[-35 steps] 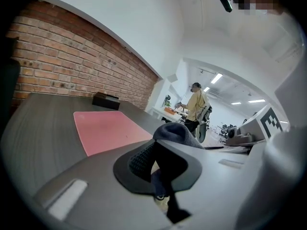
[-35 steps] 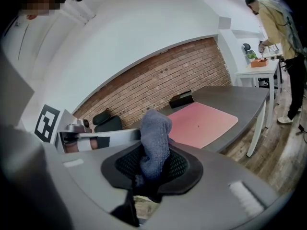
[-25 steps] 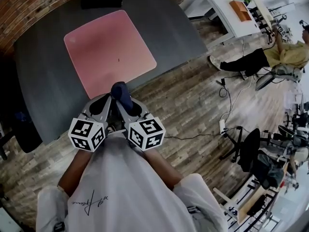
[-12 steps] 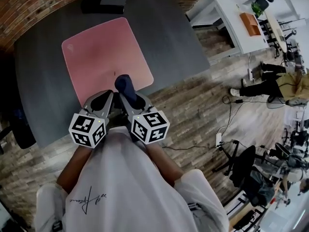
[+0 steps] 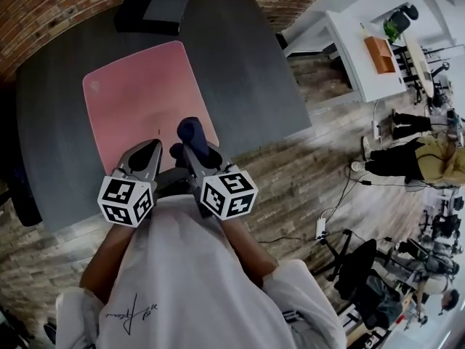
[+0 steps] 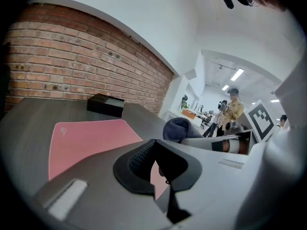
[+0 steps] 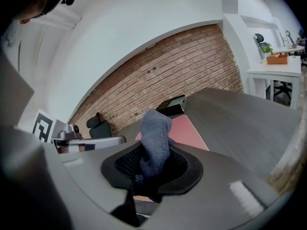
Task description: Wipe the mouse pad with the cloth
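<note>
One dark blue cloth (image 5: 190, 131) stands up at frame centre, pinched in the right gripper (image 5: 187, 148) over the lower right edge of the pink rectangular mouse pad (image 5: 134, 97). The left gripper (image 5: 149, 151) sits just left of it, its jaws pressed together and empty. Both hang above the dark grey table (image 5: 247, 64).

My left tool (image 5: 149, 151) and right tool (image 5: 192, 150) cover the near edge of the mouse pad (image 5: 138, 97) at centre frame. I lose the lower end of the cloth (image 7: 154, 133) between the right tool's jaws.
</note>
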### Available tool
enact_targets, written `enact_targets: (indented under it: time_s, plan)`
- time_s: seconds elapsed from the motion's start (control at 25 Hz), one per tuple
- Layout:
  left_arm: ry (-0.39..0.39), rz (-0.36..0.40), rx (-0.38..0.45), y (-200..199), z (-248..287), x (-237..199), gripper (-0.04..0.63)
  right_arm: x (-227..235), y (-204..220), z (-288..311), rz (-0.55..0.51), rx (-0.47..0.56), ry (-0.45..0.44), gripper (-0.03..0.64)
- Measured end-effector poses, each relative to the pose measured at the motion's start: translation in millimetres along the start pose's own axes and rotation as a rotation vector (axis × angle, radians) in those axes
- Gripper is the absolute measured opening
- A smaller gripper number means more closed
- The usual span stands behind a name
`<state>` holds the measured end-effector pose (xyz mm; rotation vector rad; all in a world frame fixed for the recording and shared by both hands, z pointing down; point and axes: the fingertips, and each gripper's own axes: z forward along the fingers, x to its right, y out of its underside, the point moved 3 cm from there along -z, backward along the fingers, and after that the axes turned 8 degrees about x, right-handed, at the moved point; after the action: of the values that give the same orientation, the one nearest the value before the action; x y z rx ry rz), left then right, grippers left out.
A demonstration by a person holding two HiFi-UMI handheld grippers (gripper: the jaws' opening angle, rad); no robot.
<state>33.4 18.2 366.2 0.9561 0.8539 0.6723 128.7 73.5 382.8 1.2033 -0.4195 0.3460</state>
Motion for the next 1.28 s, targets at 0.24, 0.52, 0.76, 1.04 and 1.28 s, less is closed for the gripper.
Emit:
enact_targets:
  time_s: [0.24, 0.52, 0.76, 1.04, 1.28]
  plan:
    - [-0.045, -0.044, 0.013, 1.4, 20.9, 7.5, 0.015, 29.9, -1.4, 8.2, 0.011, -0.051, -0.017, 0.098]
    - [-0.104, -0.097, 0.0, 18.1, 16.6, -4.8, 0.015, 47.4, 13.8, 19.8, 0.013, -0.115, -0.01, 0.098]
    - [-0.119, -0.141, 0.006, 30.2, 16.8, -18.1, 0.015, 63.5, 25.4, 30.0, -0.013, -0.155, 0.028, 0.098]
    - [-0.095, -0.156, -0.008, 34.6, 20.8, -15.3, 0.015, 83.0, 37.5, 31.3, -0.031, -0.199, 0.089, 0.099]
    - [-0.079, -0.163, -0.034, 42.1, 21.6, -17.2, 0.015, 97.5, 45.3, 37.2, -0.069, -0.213, 0.117, 0.1]
